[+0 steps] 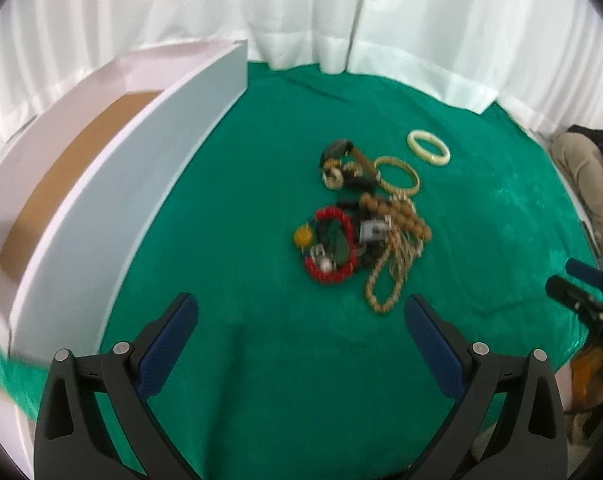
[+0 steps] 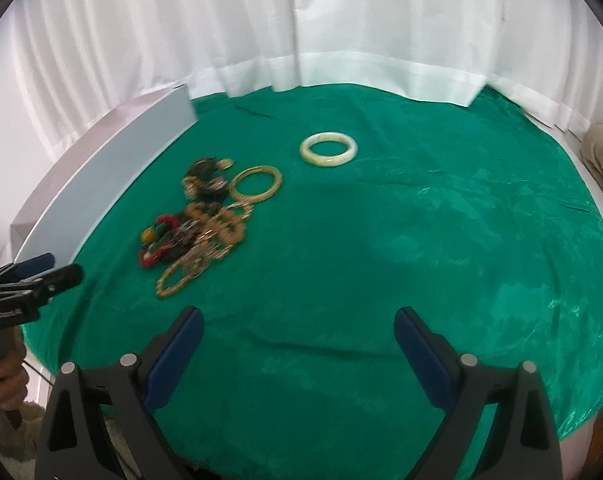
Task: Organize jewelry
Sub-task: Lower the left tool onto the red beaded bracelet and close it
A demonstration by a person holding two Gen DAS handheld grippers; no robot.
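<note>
Both grippers, left gripper [image 1: 301,316] and right gripper [image 2: 297,328], released above green cloth [image 2: 421,260], grasping nothing.
Jewelry pile [image 1: 361,228] stretched away from cameras, white bangle [image 2: 328,149] flat, white box [image 1: 121,184] beside.

A tangled heap of jewelry [image 1: 359,232] lies mid-desk [image 1: 261,360]; a lone bangle [image 1: 428,147] sits apart, behind and to its right — an open box [image 1: 113,184] stands along the left edge, curtain [image 1: 301,8] behind.

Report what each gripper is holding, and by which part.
Nothing is held. The left gripper and right gripper are both open and empty above the green cloth; the jewelry pile lies untouched.
</note>
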